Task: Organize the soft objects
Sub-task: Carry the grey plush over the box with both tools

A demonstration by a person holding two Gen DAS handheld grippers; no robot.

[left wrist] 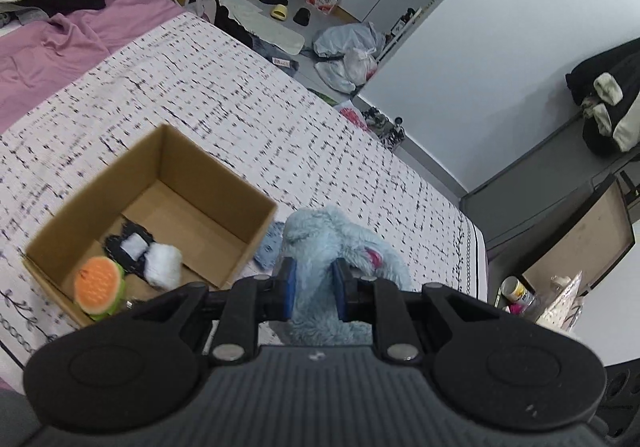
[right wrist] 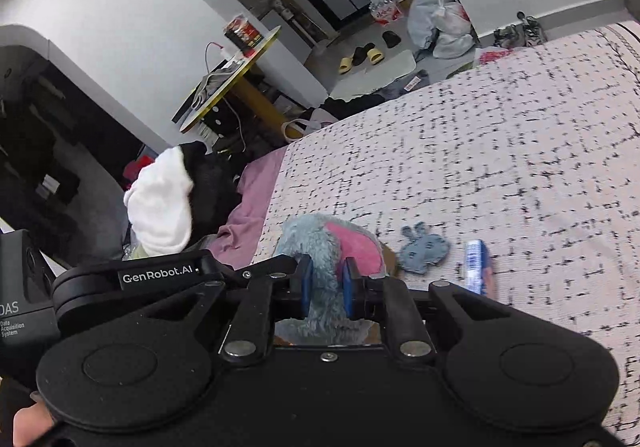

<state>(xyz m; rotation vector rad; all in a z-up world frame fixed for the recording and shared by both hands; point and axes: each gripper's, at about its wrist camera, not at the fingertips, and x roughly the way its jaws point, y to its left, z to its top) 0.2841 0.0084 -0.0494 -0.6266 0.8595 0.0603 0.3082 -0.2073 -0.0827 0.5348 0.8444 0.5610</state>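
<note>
We had the left gripper [left wrist: 314, 287] pinching the fluffy blue plush toy [left wrist: 340, 243], its blue pads pressed into the fur on either side. The right gripper [right wrist: 326, 287] was likewise clamped on the same plush toy [right wrist: 320, 247], near a pink-lined ear [right wrist: 358, 247]. The toy hung over the bed [left wrist: 240, 87], just beside the near right corner of the cardboard box [left wrist: 216, 183], which sat toward the bed's near edge. Inside the box, against its near wall, lay an orange-and-green plush [left wrist: 98, 283] and a black-and-white plush [left wrist: 148, 255], touching each other. A small blue bunny-shaped cloth [right wrist: 424, 247] lay flat on the bedspread beside the toy, and a blue-and-white tube [right wrist: 476, 267] lay just right of it.
</note>
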